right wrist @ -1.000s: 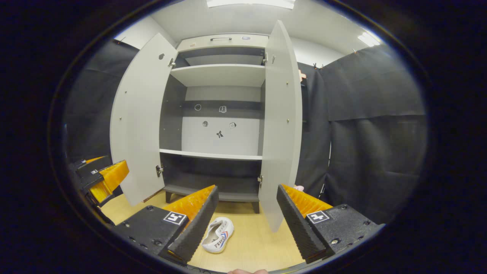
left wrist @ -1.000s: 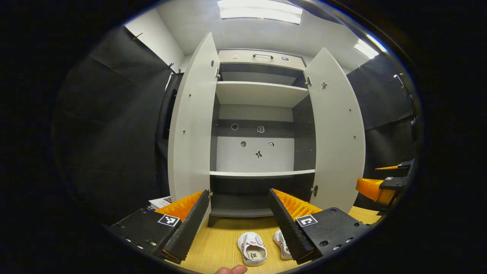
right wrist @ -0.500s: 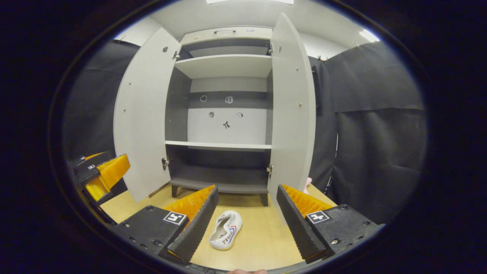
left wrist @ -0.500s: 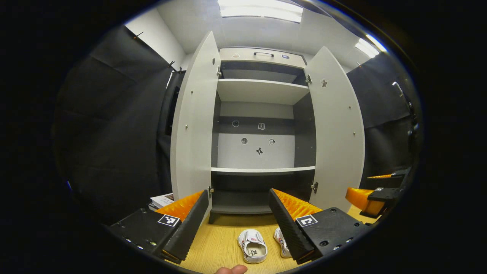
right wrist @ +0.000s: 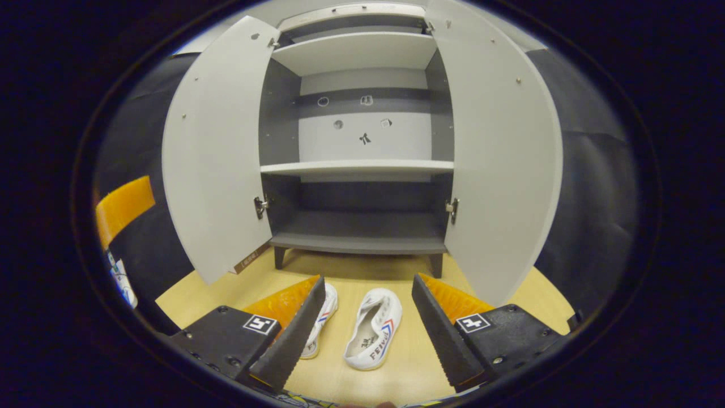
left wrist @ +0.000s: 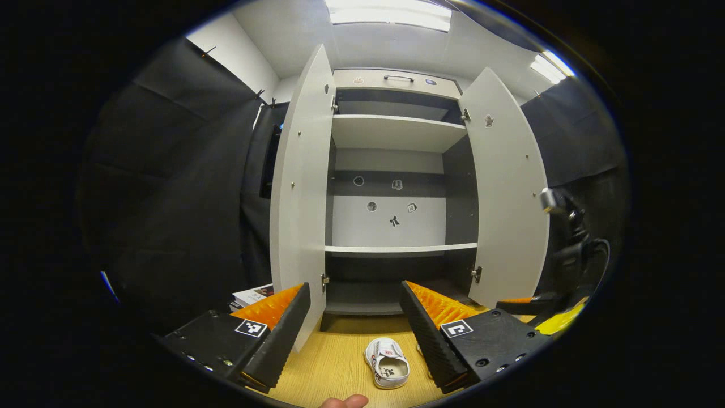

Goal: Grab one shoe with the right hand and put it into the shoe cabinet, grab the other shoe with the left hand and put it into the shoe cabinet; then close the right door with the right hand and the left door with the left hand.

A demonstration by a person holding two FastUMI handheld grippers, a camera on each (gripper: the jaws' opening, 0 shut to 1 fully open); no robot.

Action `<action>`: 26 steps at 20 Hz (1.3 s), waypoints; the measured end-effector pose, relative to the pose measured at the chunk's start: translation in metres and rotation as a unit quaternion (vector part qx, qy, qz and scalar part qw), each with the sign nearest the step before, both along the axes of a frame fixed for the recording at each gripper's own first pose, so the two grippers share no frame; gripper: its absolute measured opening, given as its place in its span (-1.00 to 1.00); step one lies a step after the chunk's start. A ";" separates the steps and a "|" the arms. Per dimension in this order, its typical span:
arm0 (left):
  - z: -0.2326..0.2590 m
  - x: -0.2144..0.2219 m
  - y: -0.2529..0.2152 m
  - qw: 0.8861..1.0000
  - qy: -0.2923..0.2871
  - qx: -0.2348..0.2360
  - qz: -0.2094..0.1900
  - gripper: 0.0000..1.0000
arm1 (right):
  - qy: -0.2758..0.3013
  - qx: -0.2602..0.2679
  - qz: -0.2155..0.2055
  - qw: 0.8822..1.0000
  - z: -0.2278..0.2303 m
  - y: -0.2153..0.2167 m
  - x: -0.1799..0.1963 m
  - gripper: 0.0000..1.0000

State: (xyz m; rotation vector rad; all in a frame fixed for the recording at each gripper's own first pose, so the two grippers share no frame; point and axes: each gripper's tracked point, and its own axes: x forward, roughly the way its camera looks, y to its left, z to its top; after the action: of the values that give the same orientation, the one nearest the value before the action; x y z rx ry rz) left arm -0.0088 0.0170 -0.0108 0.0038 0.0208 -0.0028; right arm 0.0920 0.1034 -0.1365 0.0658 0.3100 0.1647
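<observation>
Two white canvas shoes [right wrist: 374, 328] sit on the pale wood floor [right wrist: 391, 374] before the open grey shoe cabinet [right wrist: 362, 170]. Right gripper [right wrist: 368, 334], spread wide and empty, should straddle one sideways. Left gripper [left wrist: 354, 334]: wide, idle.

Each gripper, the left gripper [left wrist: 355, 326] and the right gripper [right wrist: 368, 323], carries two long wedge-shaped fingers with ridged inner faces. They sit on flat black mounting blocks, studded with small screws toward 6 o'clock, and each block bears a small square black-and-white marker on top.
</observation>
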 end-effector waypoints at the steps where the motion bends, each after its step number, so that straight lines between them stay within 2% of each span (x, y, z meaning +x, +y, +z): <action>1: -0.001 0.001 0.003 1.000 0.001 0.002 0.002 0.90 | 0.016 0.001 0.006 1.000 -0.014 0.006 0.007 1.00; 2: -0.003 0.002 0.007 1.000 0.001 0.005 0.003 0.90 | 0.032 0.000 0.011 0.999 -0.030 0.013 0.011 0.90; 4: -0.007 0.005 0.014 1.000 0.006 0.005 0.006 0.90 | 0.063 -0.001 0.017 0.998 -0.057 0.024 0.022 0.90; 5: -0.009 0.006 0.017 1.000 0.009 0.004 0.006 0.90 | 0.075 -0.004 0.011 0.997 -0.066 0.025 0.028 1.00; 6: -0.011 0.008 0.021 1.000 0.009 0.004 0.007 0.90 | 0.085 -0.006 0.009 0.996 -0.078 0.027 0.034 0.99; 9: -0.015 0.015 0.034 1.000 0.013 0.005 0.017 0.90 | 0.115 -0.017 0.015 0.993 -0.107 0.035 0.045 0.77; 14: -0.025 0.024 0.041 0.999 0.026 -0.017 0.018 0.90 | 0.161 -0.018 0.016 0.987 -0.149 0.041 0.062 0.67; 17: -0.029 0.027 0.045 0.999 0.030 -0.024 0.021 0.90 | 0.181 -0.029 0.022 0.983 -0.169 0.044 0.069 0.49; 18: -0.030 0.028 0.046 0.999 0.031 -0.022 0.022 0.90 | 0.187 -0.033 0.023 0.982 -0.176 0.045 0.071 0.35; 20: -0.032 0.028 0.048 0.999 0.031 -0.017 0.025 0.91 | 0.186 -0.043 0.014 0.982 -0.179 0.045 0.075 0.22; 21: -0.033 0.029 0.049 0.999 0.032 -0.015 0.026 0.90 | 0.182 -0.053 0.007 0.982 -0.180 0.041 0.079 -0.07; 22: -0.034 0.029 0.050 0.999 0.034 -0.016 0.026 0.90 | 0.180 -0.057 0.001 0.982 -0.182 0.040 0.080 0.02; 24: -0.038 0.031 0.049 0.999 0.040 -0.018 0.025 0.90 | 0.172 -0.064 -0.006 0.983 -0.183 0.035 0.084 -0.19; 25: -0.038 0.031 0.050 0.999 0.040 -0.019 0.026 0.90 | 0.169 -0.070 -0.010 0.983 -0.182 0.032 0.085 -0.46; 26: -0.039 0.031 0.051 0.999 0.039 -0.020 0.026 0.90 | 0.165 -0.073 -0.010 0.983 -0.183 0.028 0.085 -0.46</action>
State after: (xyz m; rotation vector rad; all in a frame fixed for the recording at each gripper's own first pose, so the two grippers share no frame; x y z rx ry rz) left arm 0.0226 0.0678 -0.0493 -0.0366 0.0998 0.0496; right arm 0.1771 0.1317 -0.3198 -0.0510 0.6514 0.1098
